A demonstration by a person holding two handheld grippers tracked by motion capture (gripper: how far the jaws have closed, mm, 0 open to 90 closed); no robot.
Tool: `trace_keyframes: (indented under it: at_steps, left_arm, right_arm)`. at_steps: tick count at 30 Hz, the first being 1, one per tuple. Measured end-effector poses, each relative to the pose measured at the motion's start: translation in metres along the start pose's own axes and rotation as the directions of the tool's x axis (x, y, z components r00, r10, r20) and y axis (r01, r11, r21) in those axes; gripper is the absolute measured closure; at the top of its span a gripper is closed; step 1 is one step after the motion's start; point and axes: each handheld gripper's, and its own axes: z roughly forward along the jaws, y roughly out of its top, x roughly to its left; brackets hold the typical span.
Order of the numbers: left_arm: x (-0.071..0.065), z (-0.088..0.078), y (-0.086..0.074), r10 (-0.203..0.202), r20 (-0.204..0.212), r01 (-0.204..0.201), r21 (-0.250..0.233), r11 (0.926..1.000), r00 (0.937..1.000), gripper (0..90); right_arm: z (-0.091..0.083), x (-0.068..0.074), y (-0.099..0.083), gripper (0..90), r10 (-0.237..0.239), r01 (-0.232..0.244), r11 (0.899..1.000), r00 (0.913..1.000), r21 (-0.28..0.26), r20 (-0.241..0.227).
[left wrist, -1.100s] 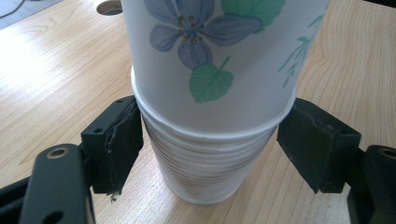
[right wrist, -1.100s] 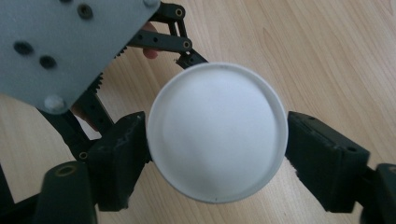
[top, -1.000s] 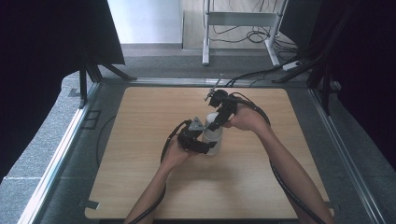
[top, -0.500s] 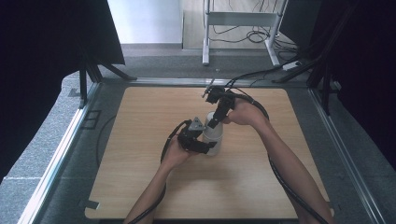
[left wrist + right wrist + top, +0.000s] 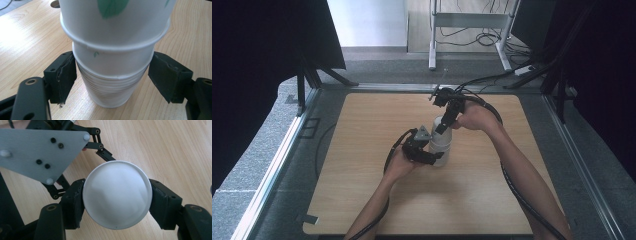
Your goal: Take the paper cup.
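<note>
Your right claw pinches the top cup from above while your left claw brackets the cup stack on the table, jaws beside it, so lifting may drag nested cups up or tip the stack.

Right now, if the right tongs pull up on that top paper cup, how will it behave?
The top cup looks like thin paper, so it is likely light and may dent under the right tongs clamped on its sides. It sits nested in the upside-down stack, so it may stick and drag the next cup along. The left tongs flank the stack, which should limit tipping.
</note>
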Motion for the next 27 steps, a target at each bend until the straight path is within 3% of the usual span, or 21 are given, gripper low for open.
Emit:
trace_keyframes:
  at_steps: [13,20,27]
  left_arm:
    - [0.000,-0.002,0.002,0.000,-0.006,0.000,0.012,0.9999,1.0000,15.3]
    - [0.000,-0.011,0.003,-0.026,0.015,0.026,0.000,0.9997,0.9995,14.5]
    - [-0.001,-0.024,0.005,-0.018,0.010,0.018,-0.012,0.9998,0.9998,14.1]
  right_arm:
    - [-0.031,0.006,-0.002,34.9,-0.010,0.011,0.999,0.9998,-0.052,0.018]
    - [-0.046,0.009,-0.007,34.9,-0.002,0.004,0.997,0.9996,-0.083,0.027]
    - [-0.057,0.013,-0.014,34.9,-0.014,0.017,0.995,0.9994,-0.103,0.031]
